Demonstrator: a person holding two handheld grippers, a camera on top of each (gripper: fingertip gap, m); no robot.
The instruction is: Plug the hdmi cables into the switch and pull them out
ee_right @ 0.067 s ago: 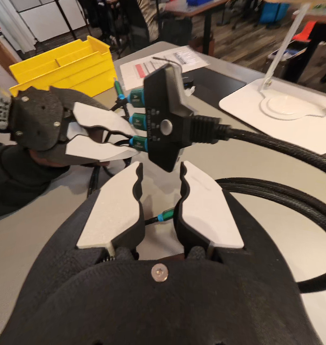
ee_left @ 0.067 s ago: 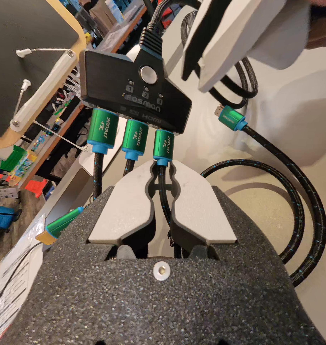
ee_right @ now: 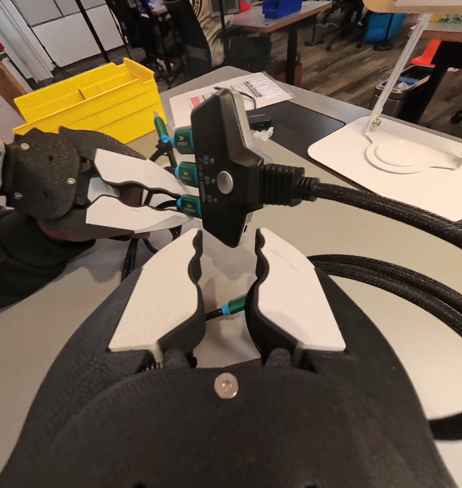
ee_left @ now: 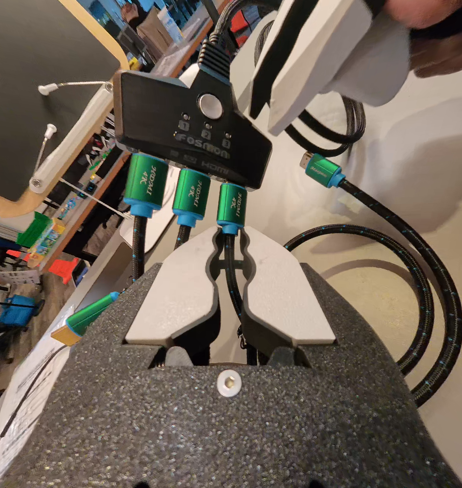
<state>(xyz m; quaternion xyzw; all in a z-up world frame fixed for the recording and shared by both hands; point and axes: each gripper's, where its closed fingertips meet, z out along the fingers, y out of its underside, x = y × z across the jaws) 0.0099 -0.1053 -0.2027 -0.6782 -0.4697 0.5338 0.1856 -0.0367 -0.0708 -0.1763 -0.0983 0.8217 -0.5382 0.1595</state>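
Observation:
The black HDMI switch [ee_left: 171,126] hangs above the table with three green HDMI plugs [ee_left: 191,196] in its ports. My left gripper [ee_left: 229,233] is shut on the braided cable [ee_left: 231,266] just behind the third plug [ee_left: 231,203]. My right gripper [ee_right: 228,233] is open, and the lower corner of the switch [ee_right: 224,158] sits between its fingertips without touching them. In the left wrist view the right gripper [ee_left: 267,116] shows to the right of the switch. A loose green plug [ee_left: 321,173] lies on the table, and another [ee_left: 89,318] sticks out at the left.
The switch's thick black braided cable [ee_right: 383,200] loops over the table at the right. A yellow bin [ee_right: 92,105] stands at the back left. A white stand base [ee_right: 396,158], a black mat [ee_right: 304,124] and a paper sheet [ee_right: 251,87] lie behind the switch. My right fingertips sit around 7 cm from my left ones.

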